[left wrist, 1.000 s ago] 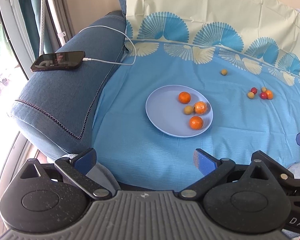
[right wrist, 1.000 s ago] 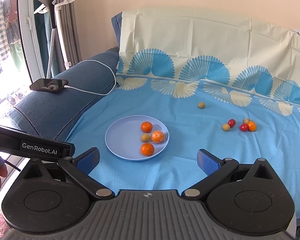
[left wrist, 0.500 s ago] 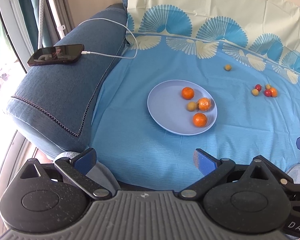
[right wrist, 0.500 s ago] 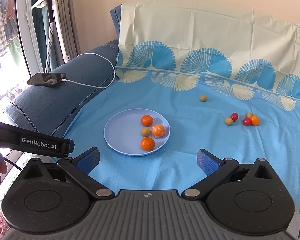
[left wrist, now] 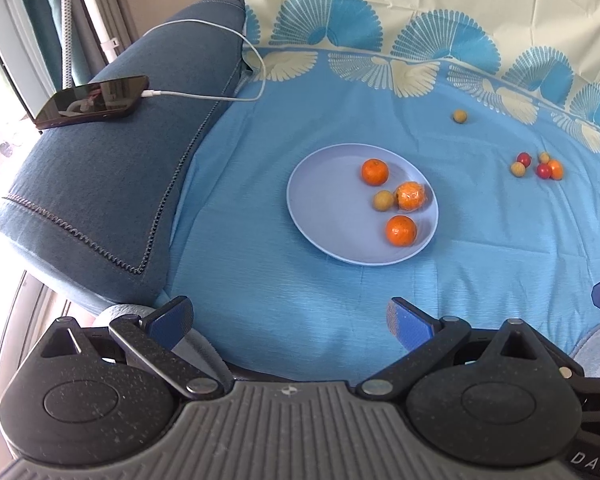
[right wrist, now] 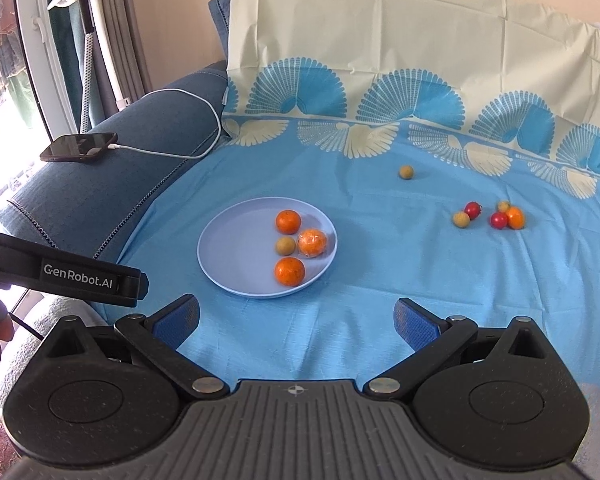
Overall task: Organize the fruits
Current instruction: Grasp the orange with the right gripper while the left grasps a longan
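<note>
Oranges [right wrist: 288, 221] glossy on plate [right wrist: 228, 248]; one [right wrist: 312, 242] seemingly plastic-wrapped.

White lettering reading "GenRobot.AI" stood on the black body of the left gripper [right wrist: 64, 276], which reached in from the left edge of the right wrist view. In the lower right corner of the left wrist view, the pale letters "DAS" showed on the black casing of the right gripper [left wrist: 592, 466], cut off by the frame edge. No other writing could be read.
</note>
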